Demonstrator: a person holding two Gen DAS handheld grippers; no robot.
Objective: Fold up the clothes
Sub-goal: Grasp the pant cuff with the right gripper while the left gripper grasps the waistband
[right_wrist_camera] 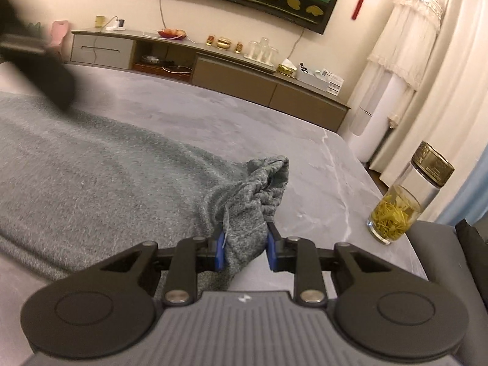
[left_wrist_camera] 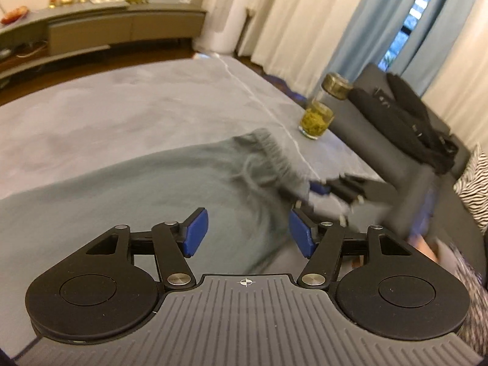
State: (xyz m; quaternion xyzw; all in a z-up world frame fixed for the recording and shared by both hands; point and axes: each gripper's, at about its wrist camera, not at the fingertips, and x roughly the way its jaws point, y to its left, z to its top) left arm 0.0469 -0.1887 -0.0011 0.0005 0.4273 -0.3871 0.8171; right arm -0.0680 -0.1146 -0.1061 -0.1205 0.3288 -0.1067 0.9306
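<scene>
Between the blue pads of the right hand-held gripper [right_wrist_camera: 245,248] sits a bunched end of the grey knit garment [right_wrist_camera: 100,177]; the jaws are clamped on that fabric, close to its ribbed cuff [right_wrist_camera: 268,183], which stands up just ahead of the fingertips. From the pinch the garment runs away to the gripper's left and forward, lying flat and long across the grey surface [right_wrist_camera: 213,113].

The left hand-held gripper [left_wrist_camera: 248,233] hangs above the cloth with its jaws spread wide and nothing between them. For it, the garment spreads below and to its left, while the ribbed cuff lies ahead and slightly right, where the right hand-held gripper appears blurred.

Judging from this, the left one is nearer the free body of the cloth. Further off, to the right, a glass tea bottle [right_wrist_camera: 405,198] stands near the surface edge, apart from the cuff.
</scene>
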